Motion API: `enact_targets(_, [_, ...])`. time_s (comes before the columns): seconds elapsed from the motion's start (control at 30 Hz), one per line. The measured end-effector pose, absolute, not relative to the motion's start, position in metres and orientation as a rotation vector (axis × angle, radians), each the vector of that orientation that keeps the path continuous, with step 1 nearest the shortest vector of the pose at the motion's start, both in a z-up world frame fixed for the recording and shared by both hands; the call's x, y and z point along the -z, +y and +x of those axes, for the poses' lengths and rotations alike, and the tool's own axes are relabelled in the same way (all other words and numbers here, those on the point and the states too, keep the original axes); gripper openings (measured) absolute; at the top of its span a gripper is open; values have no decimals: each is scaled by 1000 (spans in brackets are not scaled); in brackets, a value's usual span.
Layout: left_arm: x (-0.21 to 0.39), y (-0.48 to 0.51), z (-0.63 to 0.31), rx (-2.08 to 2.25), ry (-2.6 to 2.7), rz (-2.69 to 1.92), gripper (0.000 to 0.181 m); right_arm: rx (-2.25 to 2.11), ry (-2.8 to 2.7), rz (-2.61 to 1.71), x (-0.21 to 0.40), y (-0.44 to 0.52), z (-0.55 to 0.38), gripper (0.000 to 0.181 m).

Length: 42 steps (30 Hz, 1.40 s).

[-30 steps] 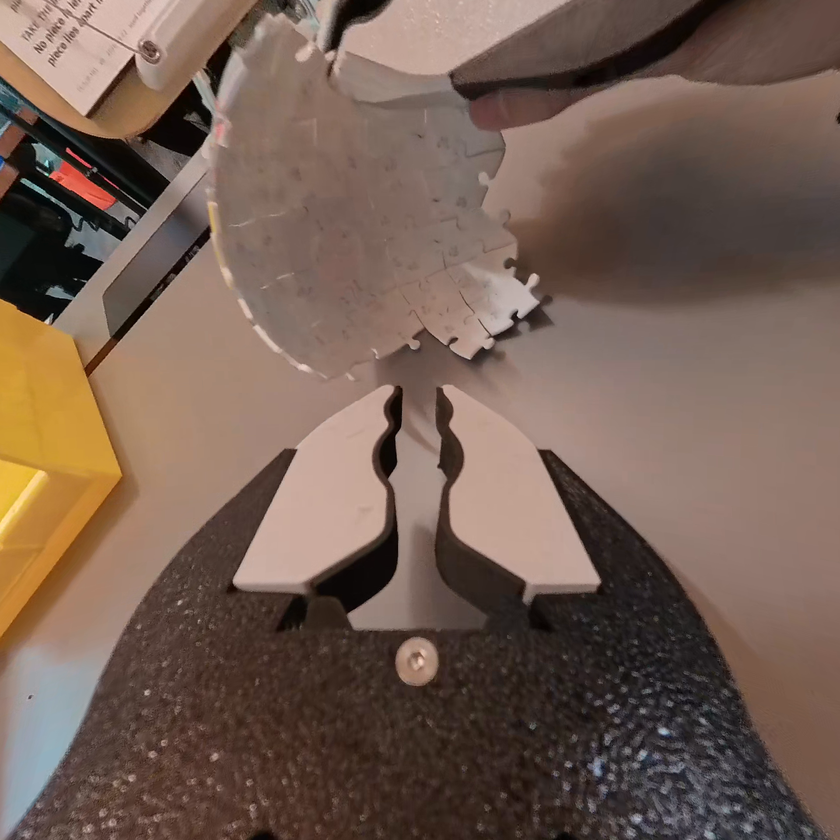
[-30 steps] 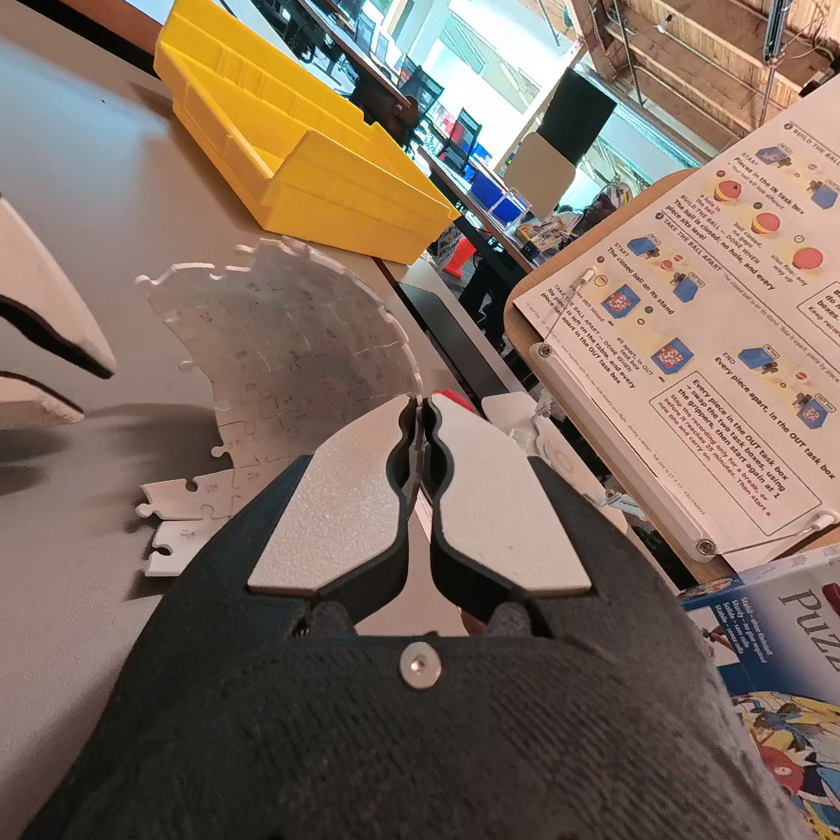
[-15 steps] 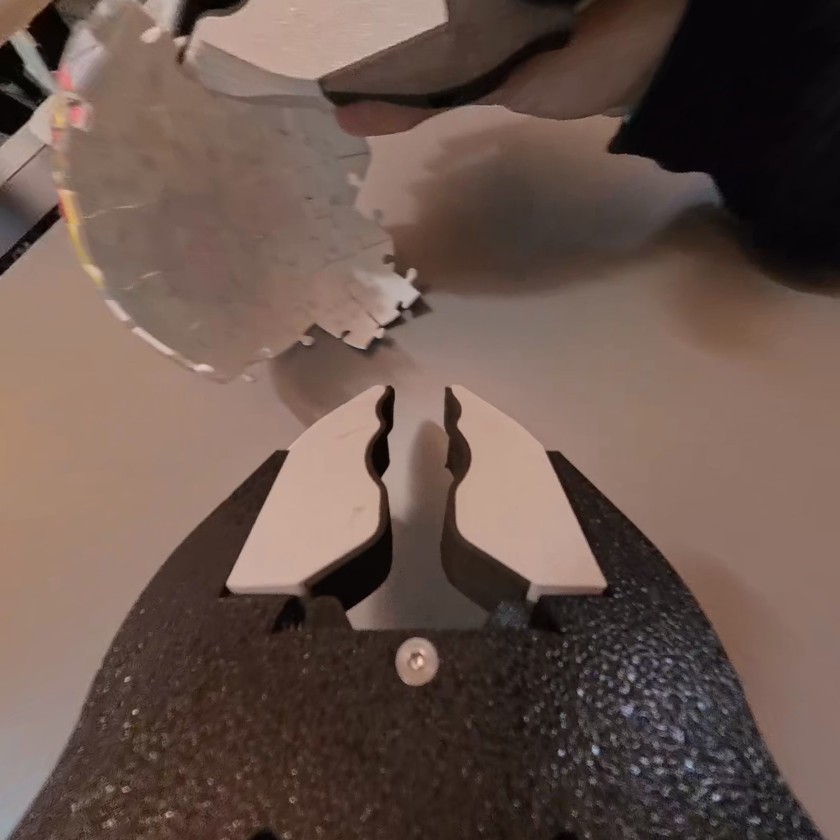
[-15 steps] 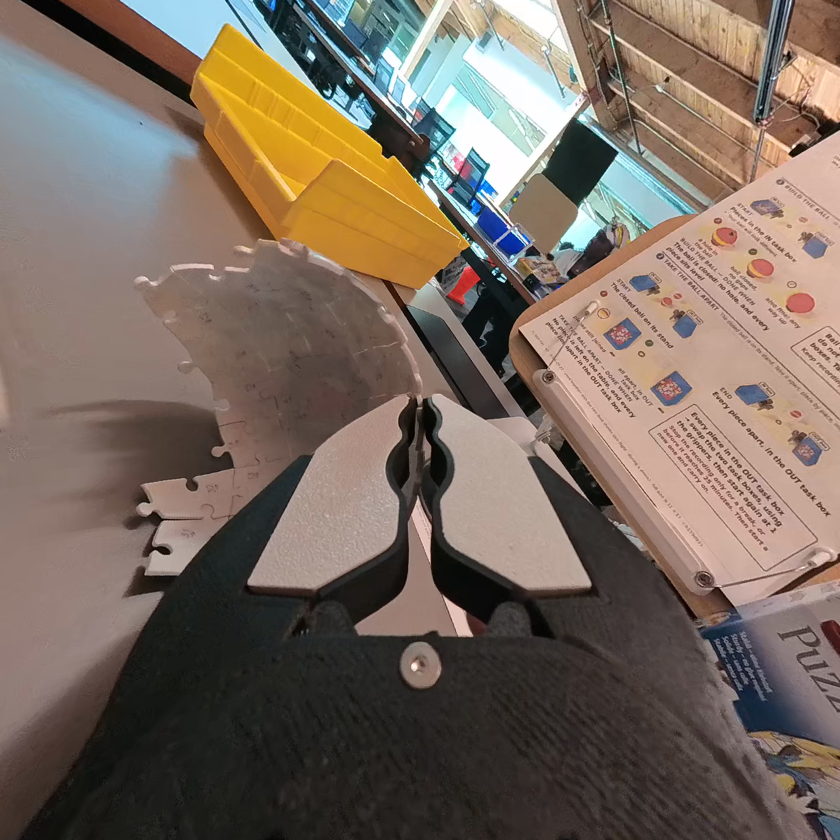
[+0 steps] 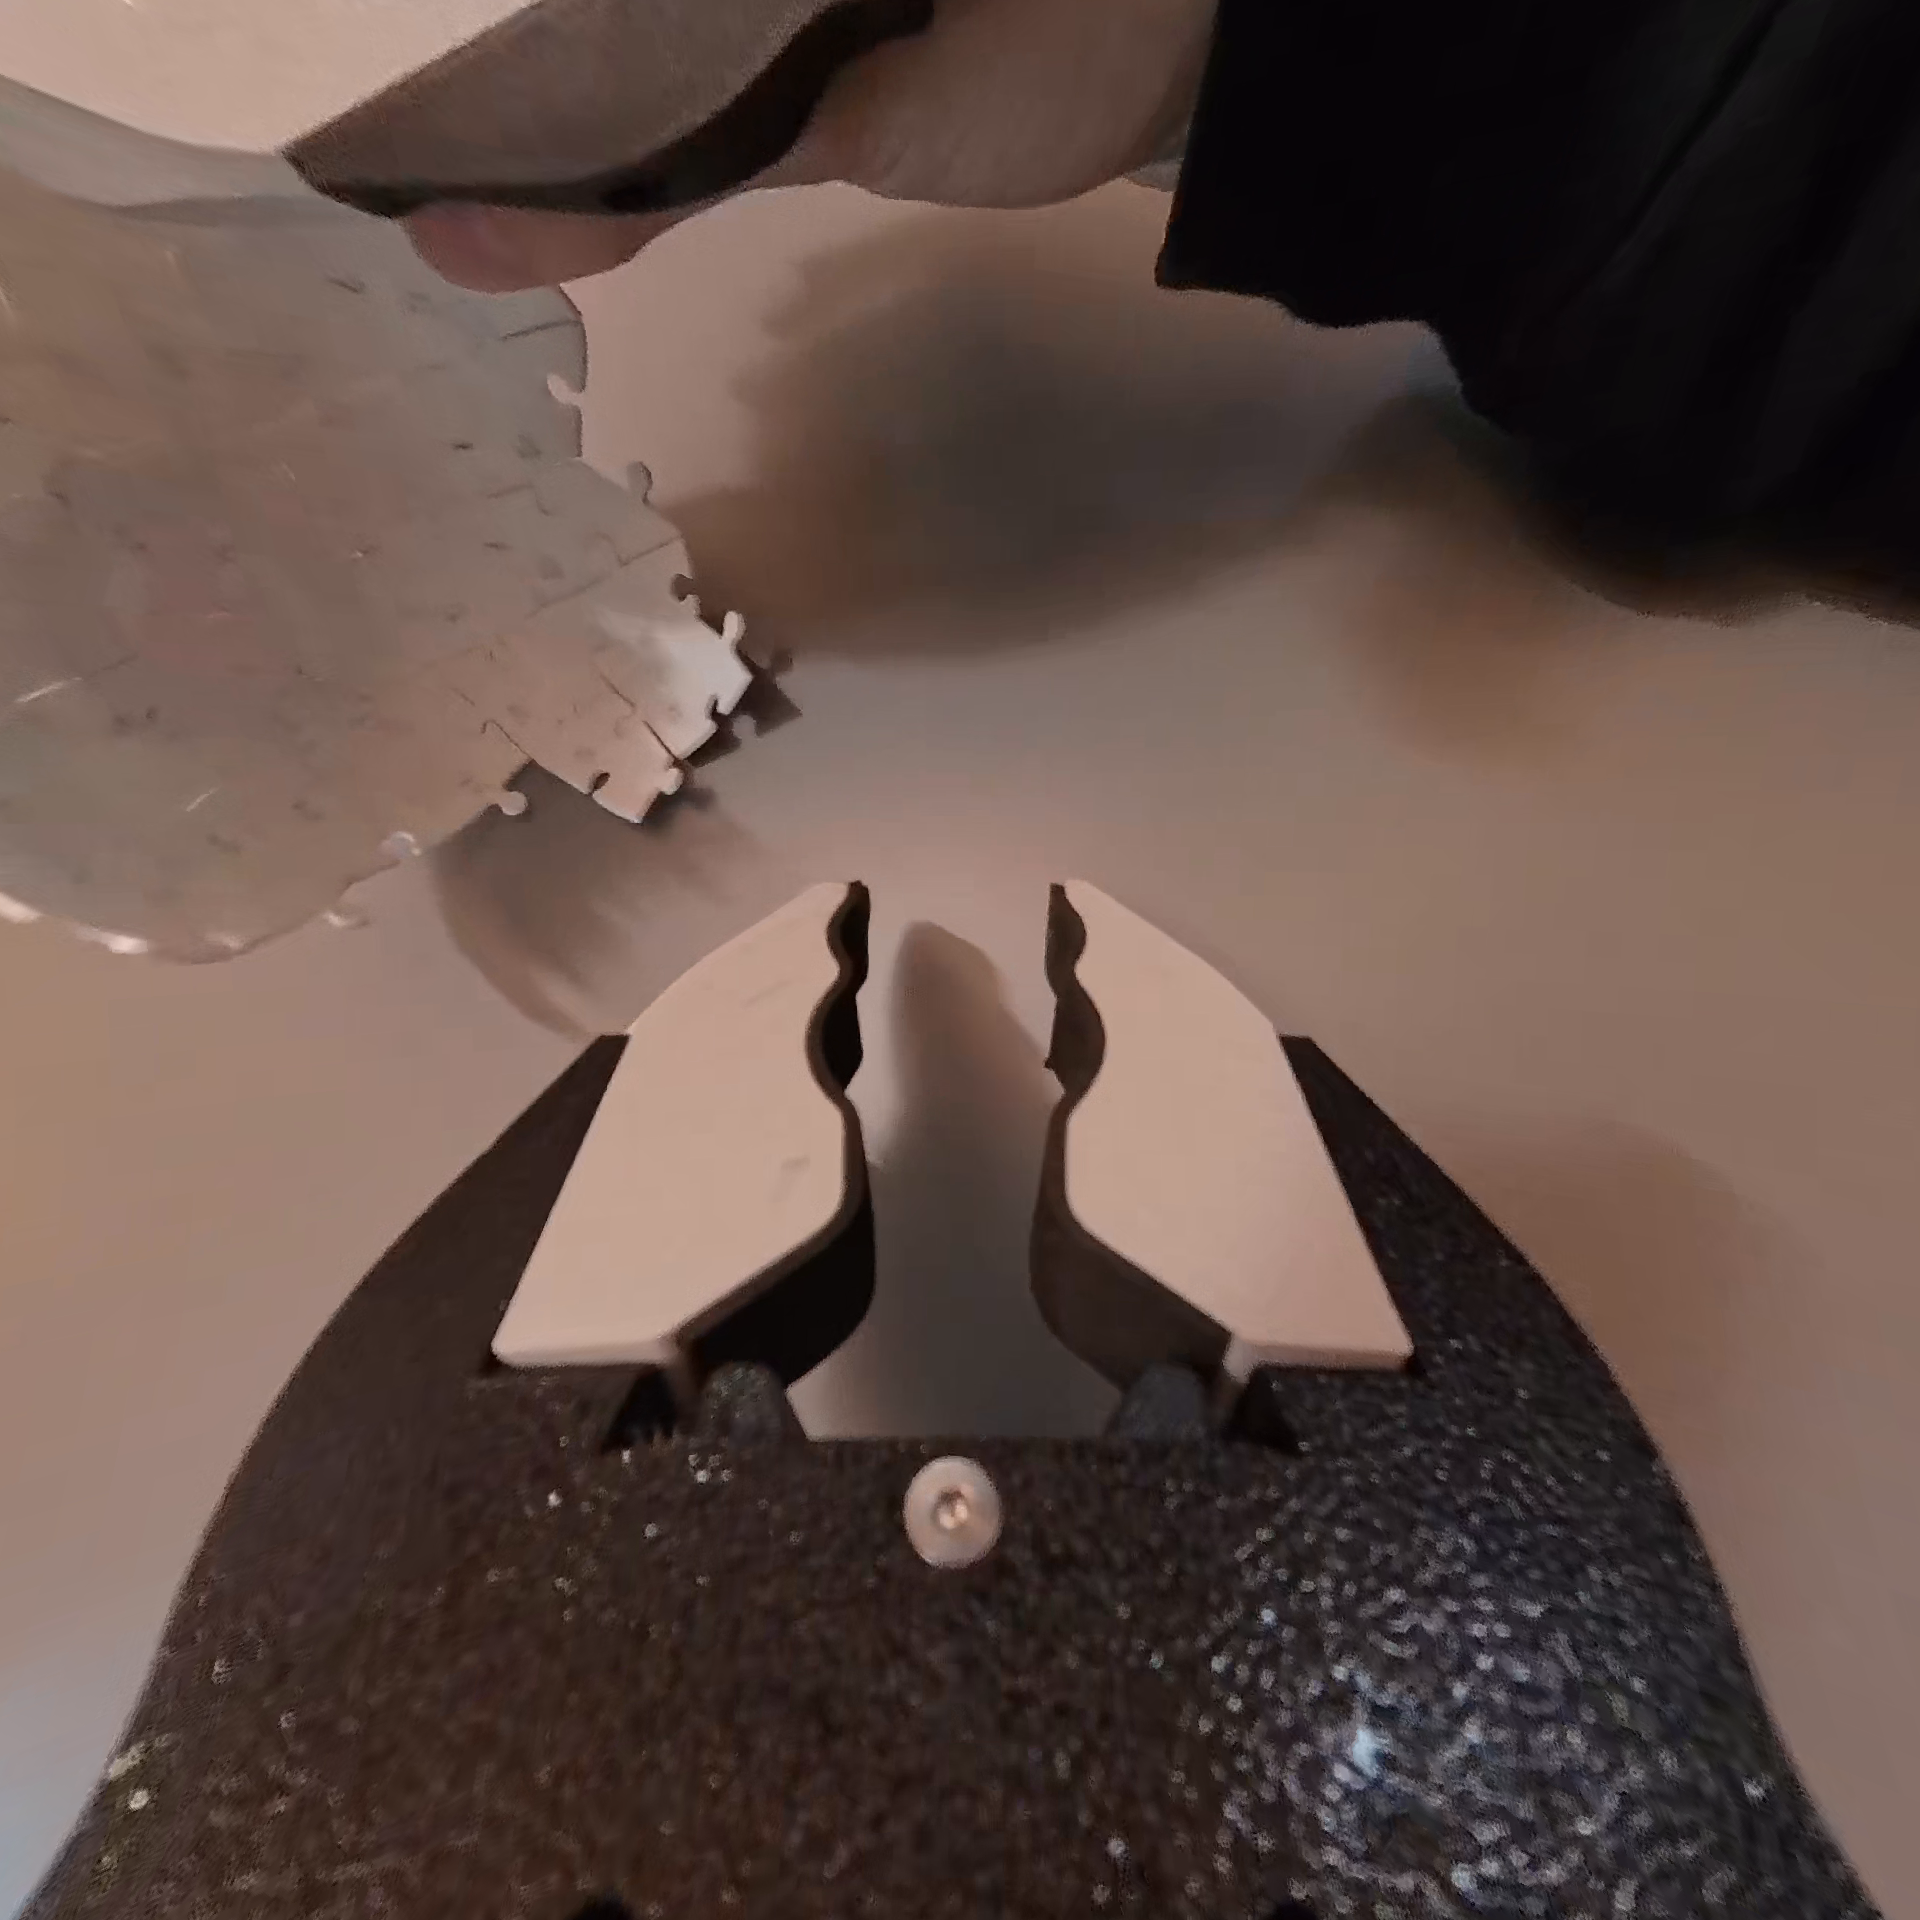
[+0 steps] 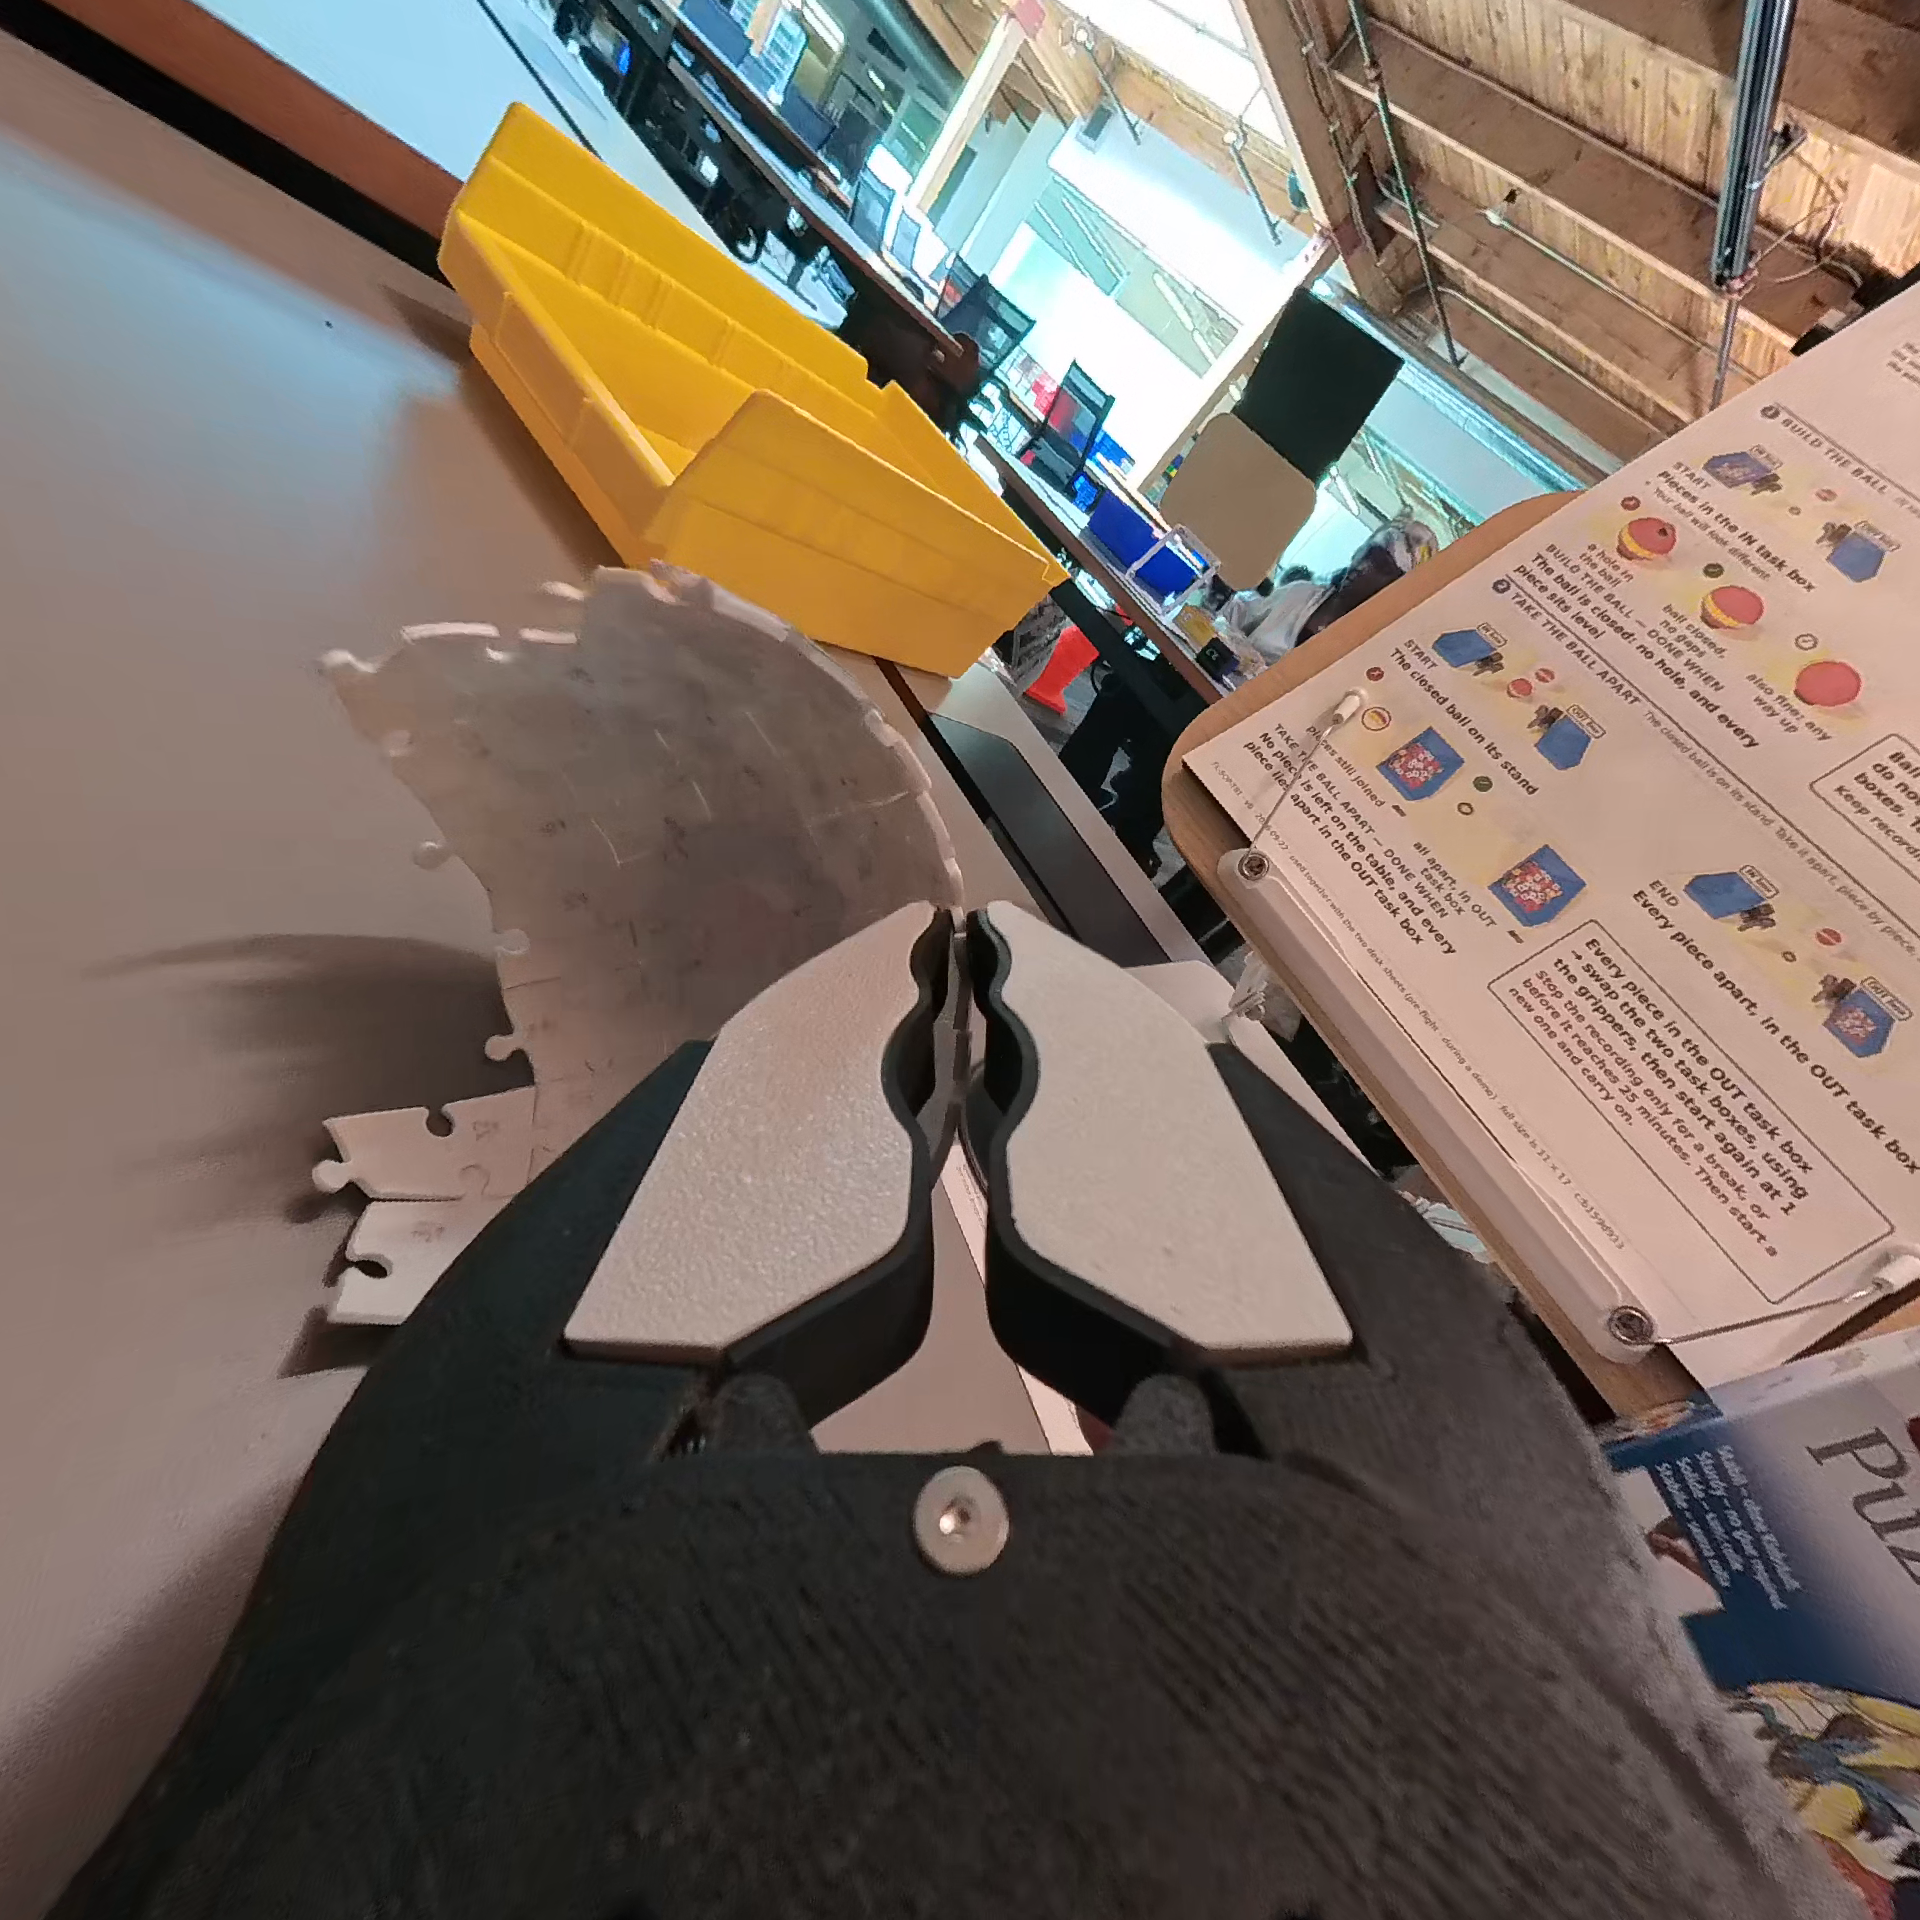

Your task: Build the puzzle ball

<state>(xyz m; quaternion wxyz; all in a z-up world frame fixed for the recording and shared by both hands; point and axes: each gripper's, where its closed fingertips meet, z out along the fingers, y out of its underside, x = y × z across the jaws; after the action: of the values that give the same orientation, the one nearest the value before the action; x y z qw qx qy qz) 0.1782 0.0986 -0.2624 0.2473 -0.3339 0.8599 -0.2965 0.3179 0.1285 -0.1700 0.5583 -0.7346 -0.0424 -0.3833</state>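
Between my right jaws sits the rim of the puzzle shell (image 6: pixel 665 810), a curved sheet of joined white pieces; that right gripper (image 6: pixel 961 925) is pinched tight on its edge, and the sheet's lower tabs seem to reach the surface (image 6: pixel 187 436). My left gripper (image 5: pixel 954 899) stands ahead of nothing, jaws a narrow gap apart and bare, with the shell up and to the left of them.

By my reckoning the ball is only part built: one dome-like section is together, its border all loose knobs and notches, so the rest of the sphere is left to add. I see no spare pieces anywhere.

Hard to read: the left view is blurred and cuts the shell off at its edge; a hand (image 5: pixel 935 114) and dark sleeve (image 5: pixel 1558 260) cover the top. Whether the yellow bin (image 6: pixel 790 488) beyond the shell holds pieces, I cannot tell.
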Motion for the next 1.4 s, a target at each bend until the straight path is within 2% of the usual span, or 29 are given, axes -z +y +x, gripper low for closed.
enact_targets(0.37, [264, 115, 184, 831, 2271, -1087, 31, 863, -60, -1683, 164, 126, 320, 2])
enact_targets(0.97, [261, 147, 220, 811, 2175, -1071, 32, 836, 73, -1646, 152, 92, 341, 0])
enact_targets(1.2, [264, 151, 227, 819, 2171, -1083, 32, 869, 288, -1729, 161, 48, 376, 0])
enact_targets(1.4, [263, 155, 227, 794, 2174, -1044, 32, 784, 633, -1944, 194, -37, 417, 3])
